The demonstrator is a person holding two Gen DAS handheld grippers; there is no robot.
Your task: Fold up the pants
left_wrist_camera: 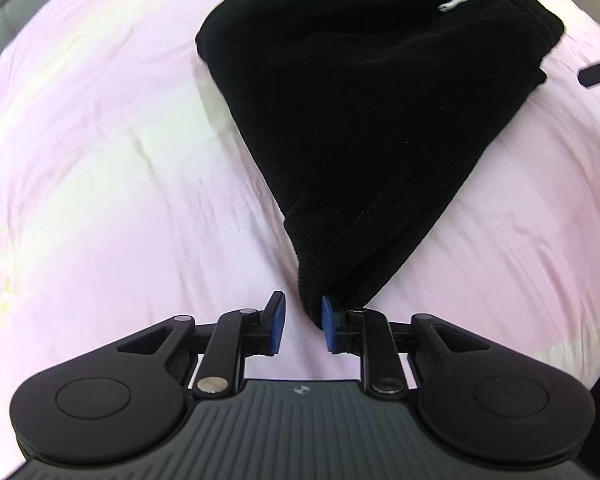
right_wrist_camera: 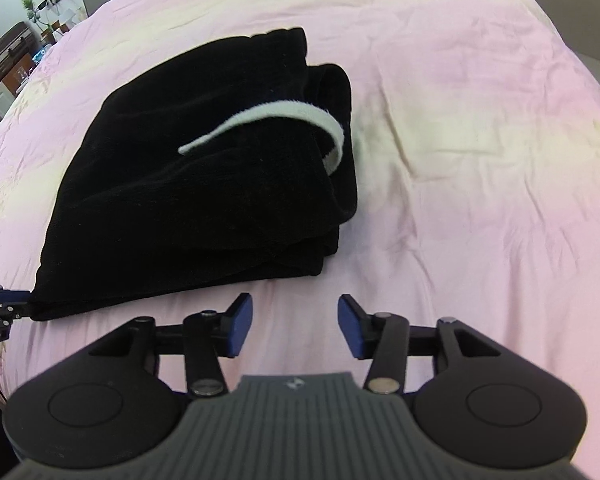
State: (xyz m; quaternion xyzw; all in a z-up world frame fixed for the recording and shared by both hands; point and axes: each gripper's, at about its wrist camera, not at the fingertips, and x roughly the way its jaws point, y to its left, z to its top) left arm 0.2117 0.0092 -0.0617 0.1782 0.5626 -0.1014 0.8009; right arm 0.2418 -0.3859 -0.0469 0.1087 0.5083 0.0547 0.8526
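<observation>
Bright even light, soft shadows, fisheye bending at edges, left-view edge blur

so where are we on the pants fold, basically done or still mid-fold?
Looks near the end. Done: the black pants lie in a layered bundle on the pink bedsheet, white drawstring on top. In hand: nothing clamped; the left gripper is open at the bundle's near corner, fabric against one pad, and the right gripper is open over bare sheet. Left: at most tidying that corner and the uneven waistband end.
</observation>
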